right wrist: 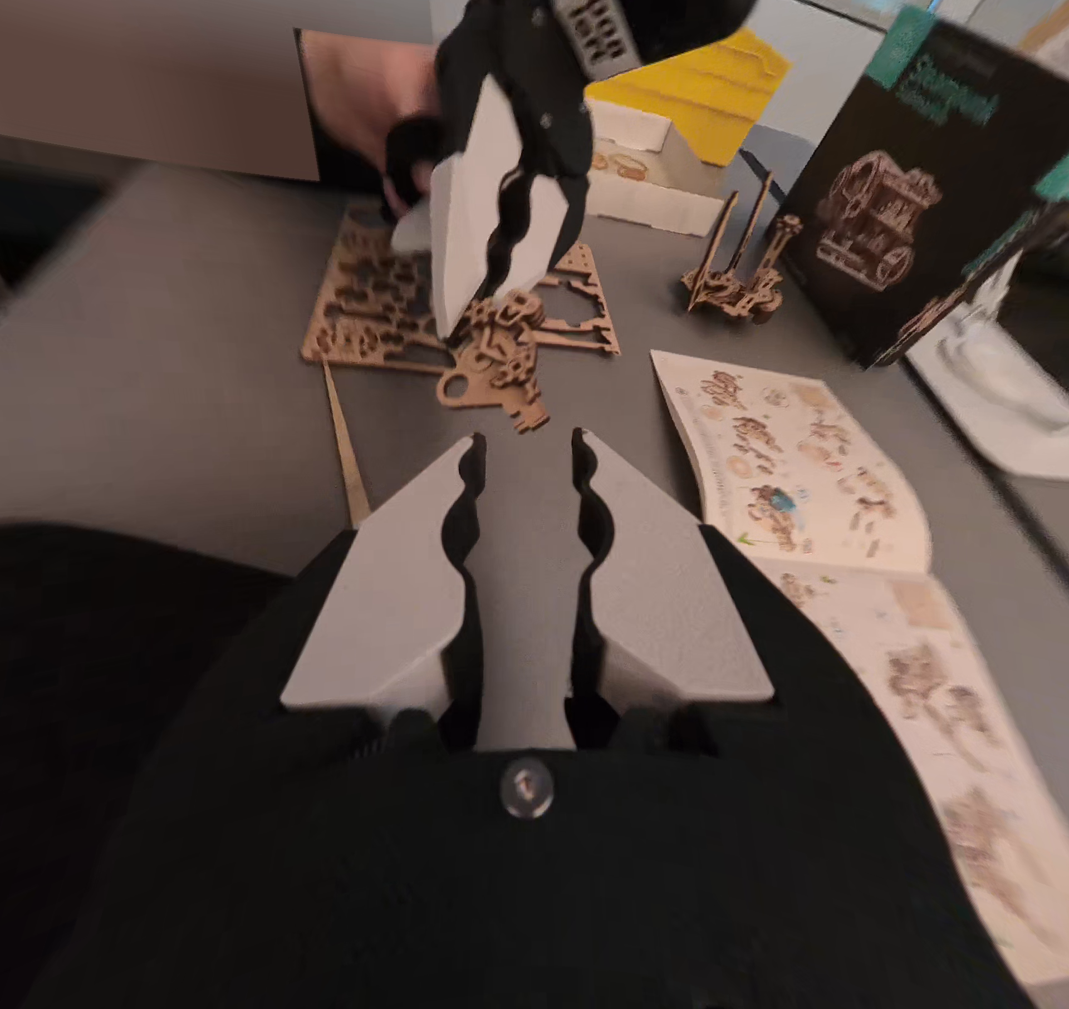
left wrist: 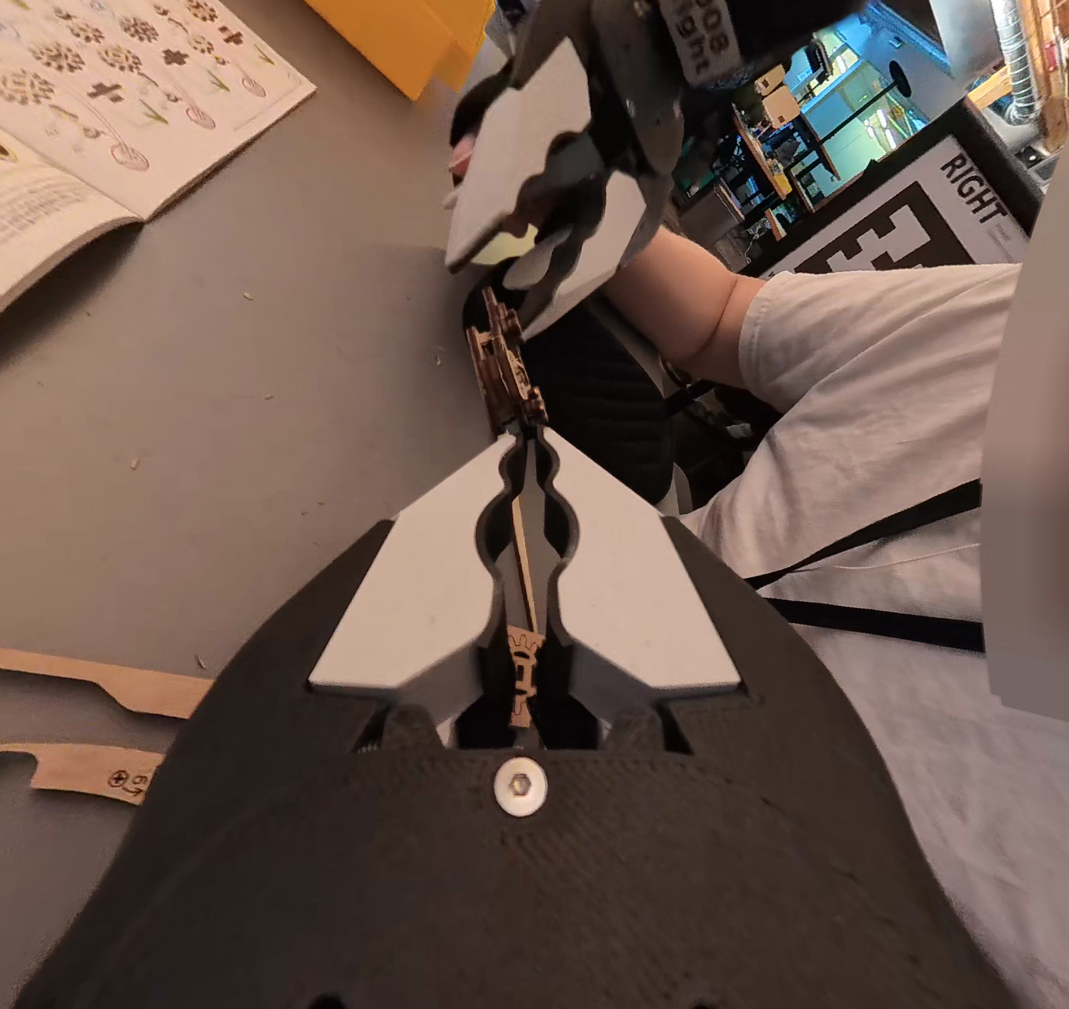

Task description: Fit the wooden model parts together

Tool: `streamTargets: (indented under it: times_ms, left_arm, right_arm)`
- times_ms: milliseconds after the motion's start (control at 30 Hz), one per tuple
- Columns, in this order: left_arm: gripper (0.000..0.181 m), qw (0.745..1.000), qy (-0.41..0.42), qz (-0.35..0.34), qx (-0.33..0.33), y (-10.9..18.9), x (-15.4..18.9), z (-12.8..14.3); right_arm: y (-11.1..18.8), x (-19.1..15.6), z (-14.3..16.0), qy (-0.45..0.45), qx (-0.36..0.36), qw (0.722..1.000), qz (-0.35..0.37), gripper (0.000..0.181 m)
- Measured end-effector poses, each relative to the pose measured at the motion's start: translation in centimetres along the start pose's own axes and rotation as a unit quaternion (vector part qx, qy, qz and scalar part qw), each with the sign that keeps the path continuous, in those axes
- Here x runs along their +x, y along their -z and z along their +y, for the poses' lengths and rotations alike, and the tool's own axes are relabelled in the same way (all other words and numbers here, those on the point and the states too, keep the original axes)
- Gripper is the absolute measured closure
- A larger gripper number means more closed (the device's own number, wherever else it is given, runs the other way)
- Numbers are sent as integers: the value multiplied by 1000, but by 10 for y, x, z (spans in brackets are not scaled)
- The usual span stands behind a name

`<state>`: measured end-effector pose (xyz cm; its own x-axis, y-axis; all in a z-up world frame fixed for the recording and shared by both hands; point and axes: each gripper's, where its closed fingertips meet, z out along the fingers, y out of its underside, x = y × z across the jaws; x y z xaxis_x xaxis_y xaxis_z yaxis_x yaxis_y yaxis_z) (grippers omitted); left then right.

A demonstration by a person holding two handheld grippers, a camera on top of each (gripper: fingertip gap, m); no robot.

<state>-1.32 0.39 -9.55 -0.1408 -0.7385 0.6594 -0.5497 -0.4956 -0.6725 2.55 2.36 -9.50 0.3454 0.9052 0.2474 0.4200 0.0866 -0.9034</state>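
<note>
Two grippers, one wooden assembly, above the tabletop [right wrist: 173, 299].
Left gripper [left wrist: 527, 432] fingers clamp the wooden assembly [right wrist: 497, 357]; right gripper [right wrist: 527, 438] fingers parted, empty, just short of it. Right wrist view alone shows the parts sheet [right wrist: 370, 310] and box [right wrist: 925, 189].

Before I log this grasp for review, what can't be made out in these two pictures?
- Left wrist view: the brown wooden sub-assembly is seen edge-on; its grip point is hidden between the left gripper tips.
- Right wrist view: motion blur smears the sub-assembly's joints, and the left gripper covers part of the flat wooden parts sheet.
- The open right gripper holds nothing.
</note>
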Motion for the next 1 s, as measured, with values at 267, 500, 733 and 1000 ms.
streamTargets:
  times_ms: [267,500,733,1000]
  left_arm:
    - [180,999,32,13,-24,0,-3,8]
    - [180,999,38,15,-34,-2,-4,12]
    - [180,999,32,12,-32,-3,-5,12]
    - [170,999,2,-34,-10,2,-15,2]
  right_arm:
    - [-15,-12,13,129,-54,990,34,153]
    - [-18,-15,13,154,-57,986,40,165]
    - [-17,-13,15,185,-82,978,58,171]
    - [-14,-4,14,183,-87,975,85,171]
